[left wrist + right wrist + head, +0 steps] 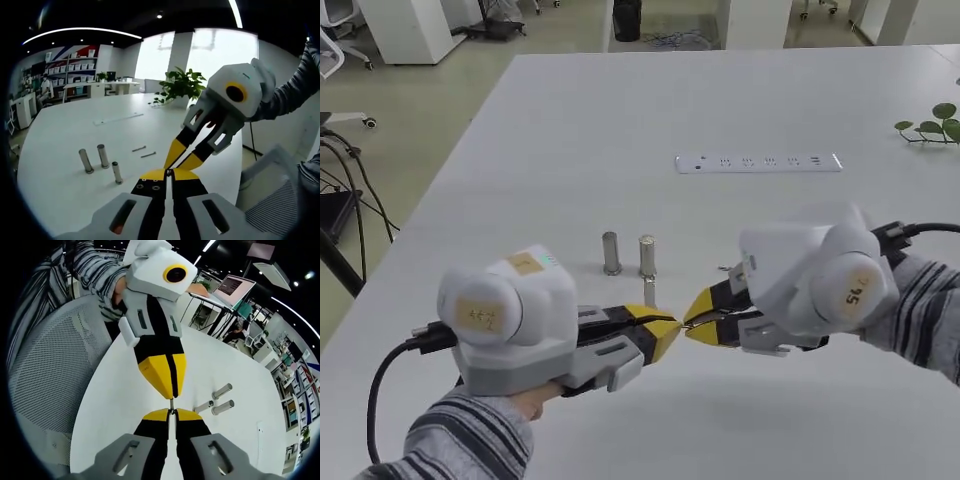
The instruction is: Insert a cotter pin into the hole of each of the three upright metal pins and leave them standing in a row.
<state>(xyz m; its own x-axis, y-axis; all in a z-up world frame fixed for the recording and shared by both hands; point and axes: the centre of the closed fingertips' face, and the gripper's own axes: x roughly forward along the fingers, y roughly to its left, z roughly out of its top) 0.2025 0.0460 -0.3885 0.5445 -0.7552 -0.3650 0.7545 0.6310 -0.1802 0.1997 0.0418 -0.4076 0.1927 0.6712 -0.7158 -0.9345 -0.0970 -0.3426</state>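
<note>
1. White tabletop (570, 130), matte and wide. Three metal pins (611, 252) stand upright near its middle. Two are side by side and just apart. The third pin (650, 291) stands closer to the person, right in front of the right-hand one, so they form a tight triangle rather than a row. Their holes are too small to make out.
2. Left gripper (668, 328): yellow-tipped and held above the table on the near side of the pins, nose pointing at the other gripper. Its jaws are pinched together at the tips.
3. Right gripper (690, 322): aimed back at the left one, so the two sets of tips sit almost nose to nose. Its jaws also close down to a point.
4. Cotter pin (172, 402): in the right gripper view, a thin dark sliver bridges the small gap between the two noses. One end is tucked in the left tips and the other sits between the right jaws. Its shape is too fine to read. It is off the table and not in any metal pin.
5. Loose cotter pins (139, 148): in the left gripper view, two lie flat on the table beyond the standing pins, near each other but apart.
6. Background: a power strip (758, 162) lies farther back on the table, and a plant sprig (932, 126) sits at the far right edge. A striped sleeve (470, 440) covers each forearm.
</note>
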